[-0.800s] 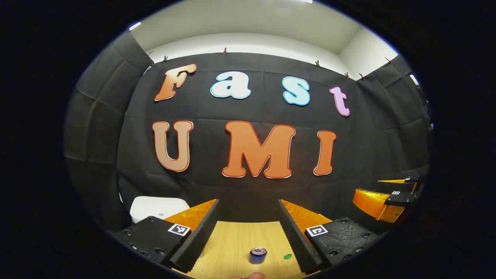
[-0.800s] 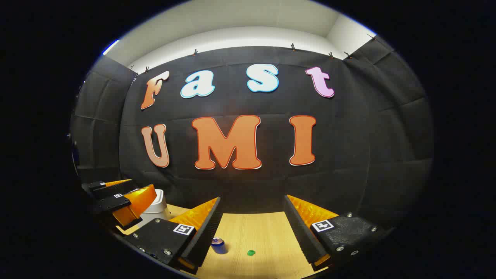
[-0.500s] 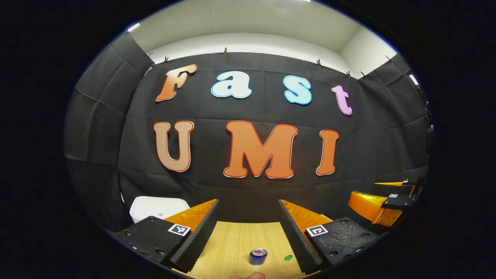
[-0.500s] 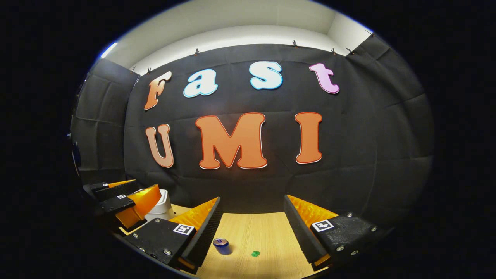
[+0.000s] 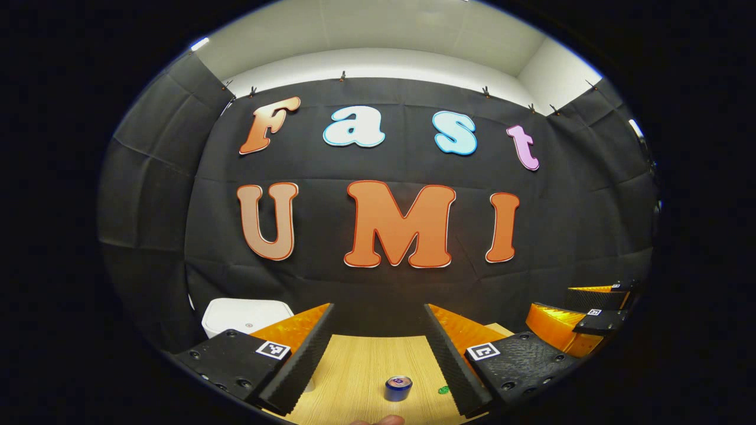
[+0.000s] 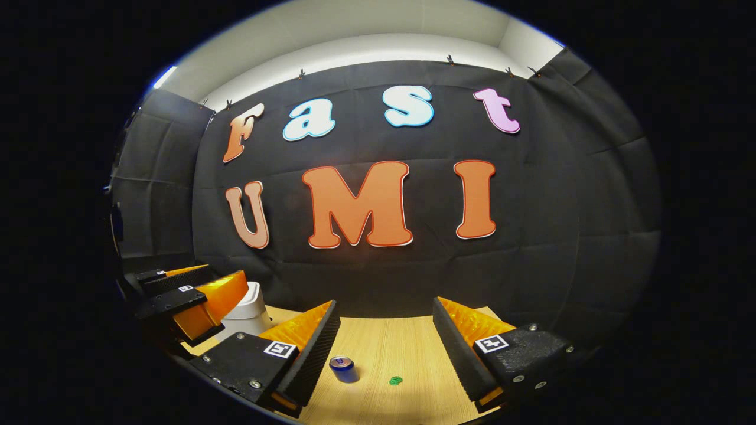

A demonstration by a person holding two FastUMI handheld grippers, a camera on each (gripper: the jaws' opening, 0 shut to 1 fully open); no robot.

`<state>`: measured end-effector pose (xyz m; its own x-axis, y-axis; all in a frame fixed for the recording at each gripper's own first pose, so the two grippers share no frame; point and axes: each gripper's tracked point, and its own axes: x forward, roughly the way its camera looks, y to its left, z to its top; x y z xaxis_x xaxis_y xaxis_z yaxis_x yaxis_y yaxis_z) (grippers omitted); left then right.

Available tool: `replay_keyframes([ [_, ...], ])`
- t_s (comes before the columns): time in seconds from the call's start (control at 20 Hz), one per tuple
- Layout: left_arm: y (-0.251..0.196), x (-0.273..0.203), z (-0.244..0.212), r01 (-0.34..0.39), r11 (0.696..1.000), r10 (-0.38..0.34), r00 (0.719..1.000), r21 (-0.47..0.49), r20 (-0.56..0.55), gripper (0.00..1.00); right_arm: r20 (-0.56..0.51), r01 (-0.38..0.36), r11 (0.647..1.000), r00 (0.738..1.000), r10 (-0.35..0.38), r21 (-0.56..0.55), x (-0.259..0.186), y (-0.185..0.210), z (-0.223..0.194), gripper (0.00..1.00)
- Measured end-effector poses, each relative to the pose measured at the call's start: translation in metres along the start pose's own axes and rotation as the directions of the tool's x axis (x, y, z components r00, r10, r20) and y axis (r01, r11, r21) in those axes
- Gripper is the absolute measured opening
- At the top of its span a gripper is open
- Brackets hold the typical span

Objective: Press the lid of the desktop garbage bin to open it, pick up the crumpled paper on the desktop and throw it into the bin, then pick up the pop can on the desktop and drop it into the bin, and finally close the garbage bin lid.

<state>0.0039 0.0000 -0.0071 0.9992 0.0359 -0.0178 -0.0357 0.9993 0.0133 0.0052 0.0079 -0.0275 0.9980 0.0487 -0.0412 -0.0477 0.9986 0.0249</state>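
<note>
Right gripper view has tipped down slightly; the pop can sits higher in it than before.

Both grippers, left gripper (image 5: 378, 348) and right gripper (image 6: 384, 348), hover with jaws apart over the worktop (image 6: 407, 354); pop can (image 5: 397, 388) stands upright, closed white bin (image 5: 245, 316) at left.

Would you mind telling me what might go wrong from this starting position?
The pop can stands upright on the wooden table; a glancing touch from the open right tongs might topple it. The bin's lid looks shut, so carrying anything over before pressing it would likely fail.
</note>
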Motion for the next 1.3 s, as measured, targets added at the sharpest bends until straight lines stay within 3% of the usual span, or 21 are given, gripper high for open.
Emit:
replay_keyframes([
  [0.8,0.006,-0.005,0.006,-0.045,0.999,0.046,0.999,-0.012,0.021,0.92,-0.042,0.02,1.0,0.999,-0.02,-0.003,-0.003,-0.013,-0.017,0.94],
  [1.05,0.001,-0.002,0.003,0.002,1.0,-0.002,1.0,-0.004,0.005,0.92,-0.049,0.019,1.0,0.999,-0.019,-0.007,-0.002,-0.014,-0.02,0.94],
  [1.3,0.018,0.003,0.007,-0.03,0.999,0.03,0.999,-0.015,0.016,0.91,-0.064,0.023,1.0,0.998,-0.023,0.0,0.001,-0.014,-0.026,0.94],
])
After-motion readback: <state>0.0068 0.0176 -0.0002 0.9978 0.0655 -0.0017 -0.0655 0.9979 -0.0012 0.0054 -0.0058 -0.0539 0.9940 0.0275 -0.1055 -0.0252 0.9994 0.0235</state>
